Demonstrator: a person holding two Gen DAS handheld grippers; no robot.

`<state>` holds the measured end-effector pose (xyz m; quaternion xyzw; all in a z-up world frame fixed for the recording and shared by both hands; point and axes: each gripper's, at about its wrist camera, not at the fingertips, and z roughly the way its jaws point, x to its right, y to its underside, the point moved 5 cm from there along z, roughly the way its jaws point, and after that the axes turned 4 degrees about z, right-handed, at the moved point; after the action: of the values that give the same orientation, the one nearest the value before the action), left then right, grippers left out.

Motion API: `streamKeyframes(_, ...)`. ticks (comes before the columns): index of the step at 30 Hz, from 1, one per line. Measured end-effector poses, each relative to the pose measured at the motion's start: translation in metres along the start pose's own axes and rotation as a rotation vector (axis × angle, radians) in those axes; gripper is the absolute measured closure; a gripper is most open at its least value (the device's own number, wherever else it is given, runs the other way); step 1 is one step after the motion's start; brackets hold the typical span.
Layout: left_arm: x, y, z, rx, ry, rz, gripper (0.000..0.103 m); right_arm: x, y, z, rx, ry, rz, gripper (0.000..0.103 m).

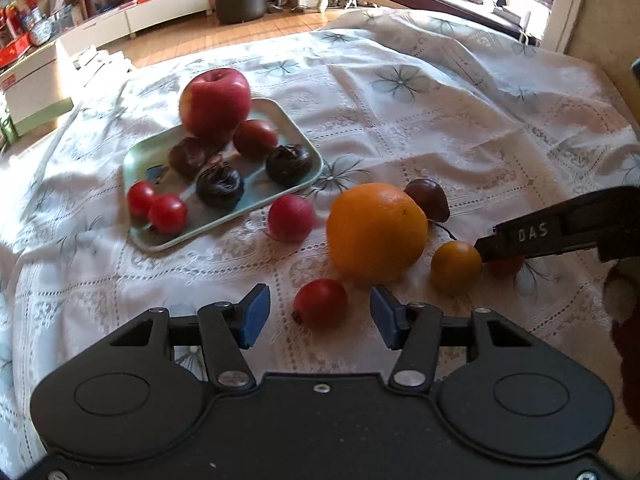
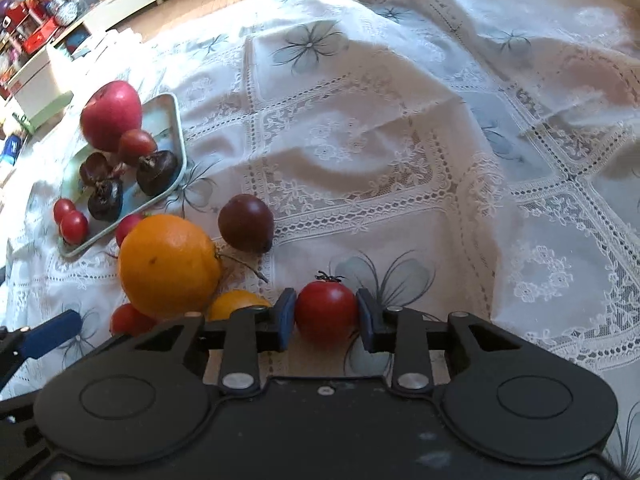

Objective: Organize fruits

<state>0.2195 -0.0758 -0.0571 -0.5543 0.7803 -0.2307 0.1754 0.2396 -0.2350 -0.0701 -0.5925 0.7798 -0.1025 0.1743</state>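
A pale green tray (image 1: 304, 128) holds a red apple (image 1: 216, 100), dark fruits and small red tomatoes; the tray shows in the right wrist view too (image 2: 178, 128). My left gripper (image 1: 320, 316) is open, its jaws on either side of a small red tomato (image 1: 320, 302) on the cloth. A large orange (image 1: 376, 232), a yellow tomato (image 1: 456, 266), a dark plum (image 1: 428, 198) and another red fruit (image 1: 290, 218) lie nearby. My right gripper (image 2: 326, 316) is shut on a red tomato (image 2: 326, 310) resting on the cloth.
A white lace tablecloth (image 2: 400, 140) with wrinkles covers the table. The right gripper's arm (image 1: 560, 232) reaches in from the right of the left wrist view. Shelves, boxes and a dark stool (image 1: 240, 0) stand beyond the table.
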Motion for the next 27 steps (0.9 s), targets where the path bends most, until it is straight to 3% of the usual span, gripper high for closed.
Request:
streamKeyframes(11, -0.01, 0.004, 0.032, -0.057, -0.021, -0.064, 0.044, 0.007, 0.0, -0.004, 0.012, -0.003, 0.044, 0.069)
streamKeyframes(13, -0.013, 0.003, 0.034, -0.051, -0.001, -0.087, 0.052, 0.006, 0.001, -0.004, 0.015, 0.001, 0.04, 0.069)
streamKeyframes(14, -0.013, 0.003, 0.034, -0.044, 0.033, -0.1, 0.061, 0.006, 0.001, -0.004, 0.018, 0.003, 0.037, 0.069)
streamKeyframes(16, -0.016, 0.002, 0.031, -0.042, 0.042, -0.139, 0.061, 0.005, 0.003, -0.005, 0.025, 0.003, 0.035, 0.069)
streamKeyframes(21, -0.029, 0.006, 0.0, -0.015, 0.022, -0.172, 0.062, 0.008, 0.005, -0.019, 0.074, -0.012, 0.048, 0.069)
streamKeyframes(24, -0.04, 0.017, -0.033, 0.002, -0.026, -0.175, 0.061, 0.009, 0.01, -0.039, 0.134, -0.031, 0.053, 0.069)
streamKeyframes(27, -0.049, 0.033, -0.065, 0.036, -0.025, -0.183, 0.061, 0.003, 0.024, -0.064, 0.182, -0.074, 0.041, 0.069)
